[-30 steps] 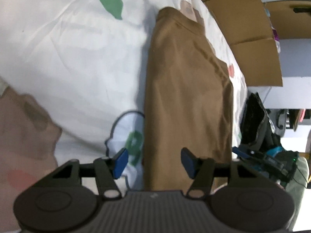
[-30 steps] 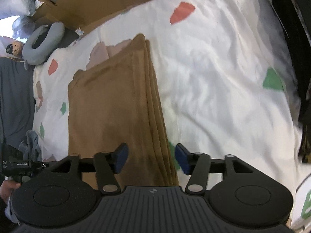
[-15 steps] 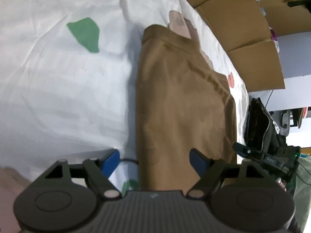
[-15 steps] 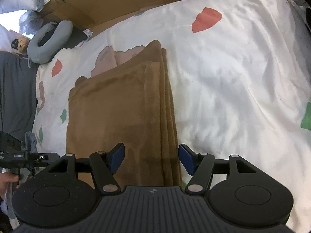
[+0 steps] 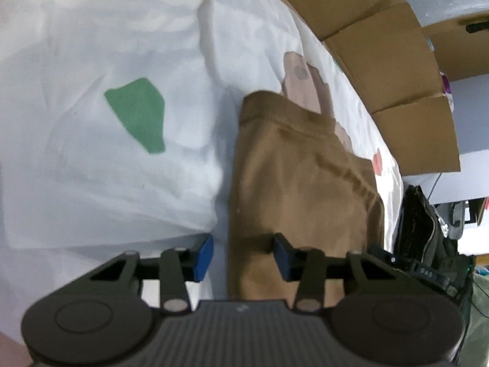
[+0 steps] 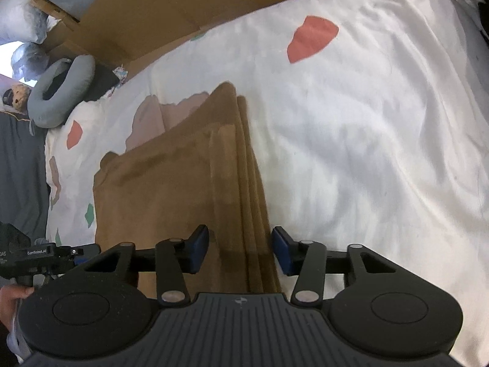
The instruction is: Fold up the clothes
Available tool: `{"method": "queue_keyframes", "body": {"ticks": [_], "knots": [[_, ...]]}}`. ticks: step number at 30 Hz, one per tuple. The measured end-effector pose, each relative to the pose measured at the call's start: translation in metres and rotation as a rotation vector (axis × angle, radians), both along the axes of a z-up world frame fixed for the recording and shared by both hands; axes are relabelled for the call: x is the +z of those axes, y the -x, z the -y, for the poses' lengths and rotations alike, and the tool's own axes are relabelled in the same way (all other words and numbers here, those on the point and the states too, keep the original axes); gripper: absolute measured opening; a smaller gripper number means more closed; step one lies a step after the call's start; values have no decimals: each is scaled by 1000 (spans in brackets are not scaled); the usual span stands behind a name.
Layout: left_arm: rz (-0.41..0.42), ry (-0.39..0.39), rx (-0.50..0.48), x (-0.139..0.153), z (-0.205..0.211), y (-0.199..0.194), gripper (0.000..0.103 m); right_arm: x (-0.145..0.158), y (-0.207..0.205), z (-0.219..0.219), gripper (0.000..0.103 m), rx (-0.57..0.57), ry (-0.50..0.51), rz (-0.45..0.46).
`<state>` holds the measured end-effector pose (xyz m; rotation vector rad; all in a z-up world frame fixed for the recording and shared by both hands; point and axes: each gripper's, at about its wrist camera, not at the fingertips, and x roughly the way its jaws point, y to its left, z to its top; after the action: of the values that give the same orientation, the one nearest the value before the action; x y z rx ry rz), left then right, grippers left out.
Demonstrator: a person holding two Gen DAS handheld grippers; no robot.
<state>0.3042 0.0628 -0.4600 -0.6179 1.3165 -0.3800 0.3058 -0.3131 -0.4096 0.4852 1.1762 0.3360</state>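
Comparing against a second ago, both my grippers have travelled forward along the folded brown garment (image 6: pixel 171 189), and their jaws stand narrower than they did. The green patch on the white bedsheet (image 5: pixel 91 153) has shifted lower in the left wrist view, and the garment's far end sits nearer the middle of both views.

My left gripper (image 5: pixel 243 255) is roughly half open and closing. Its jaws straddle the garment's left long edge: the left pad is over bare sheet, the right pad over brown cloth. I cannot tell whether either pad presses the fabric; no firm grip shows.

My right gripper (image 6: pixel 241 250) is likewise about half open and closing. It straddles the stacked folds along the garment's right long edge, left pad over cloth, right pad at the boundary with the sheet. The pads do not appear clamped on the layers.

The garment lies flat as a long narrow rectangle on the bed, running away from me toward the cardboard (image 6: pixel 159 9) at the far edge. A grey neck pillow (image 6: pixel 58 85) sits beyond the bed's far left corner.
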Motion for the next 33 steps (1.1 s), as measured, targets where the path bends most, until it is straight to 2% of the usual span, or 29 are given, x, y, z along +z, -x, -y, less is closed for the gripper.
{"method": "queue_keyframes", "body": {"ticks": [7,12,17,20,26,28,29,31,33], "knots": [[44,-21,-35,2,9,-23,39,0,-15,-5,44,23,15,37],[65,-25,-57,3,13,-38,34,-4,-23,-7,44,37,7,39],[88,-30,-36,7,10,-51,28,-5,-29,-6,37,54,1,39],[97,-47,-41,7,10,-60,26,-5,-33,-6,37,64,9,54],[110,-35,-19,9,4,-69,23,-5,-46,-6,38,56,16,76],[112,-36,-13,10,2,-67,26,-4,-49,-6,38,59,13,79],[111,-38,-7,10,0,-66,35,-4,-51,-6,38,61,12,80],[92,-24,3,8,-2,-64,45,-4,-53,-6,38,70,9,76],[87,1,-2,5,-3,-61,45,-5,-54,-5,39,80,6,70]]}}
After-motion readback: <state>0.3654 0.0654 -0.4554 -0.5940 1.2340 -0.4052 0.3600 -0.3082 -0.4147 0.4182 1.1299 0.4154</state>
